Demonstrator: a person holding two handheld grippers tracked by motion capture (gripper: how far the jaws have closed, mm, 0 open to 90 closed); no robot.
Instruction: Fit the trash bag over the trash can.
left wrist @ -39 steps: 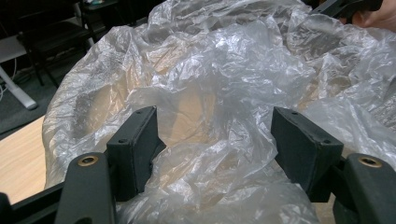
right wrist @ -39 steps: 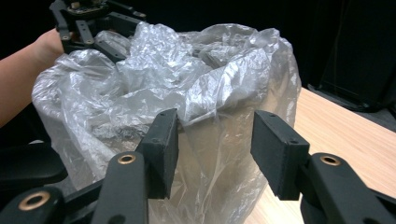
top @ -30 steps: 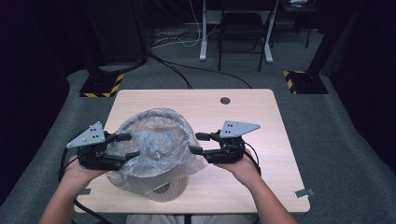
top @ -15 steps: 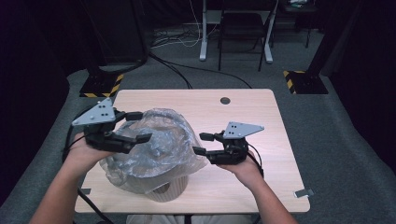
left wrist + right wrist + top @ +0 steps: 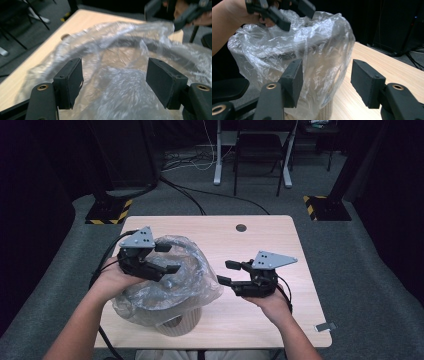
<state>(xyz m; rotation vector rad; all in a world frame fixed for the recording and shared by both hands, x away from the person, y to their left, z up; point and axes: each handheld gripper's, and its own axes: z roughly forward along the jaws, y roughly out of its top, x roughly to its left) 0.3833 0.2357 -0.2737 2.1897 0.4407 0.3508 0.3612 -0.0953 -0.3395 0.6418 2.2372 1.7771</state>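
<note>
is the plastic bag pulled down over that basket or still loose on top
Loose on top. The clear plastic bag billows over the basket, whose lower wall stays bare; neither gripper grips it.

I see 1 light wooden table point(image 5: 280, 240) with rounded corners on grey carpet, a round cable hole point(image 5: 241, 227) near its far edge. On its near left part stands a beige ribbed bin point(image 5: 177, 324), draped in a clear plastic bag point(image 5: 200, 275). The right half is bare wood.
</note>
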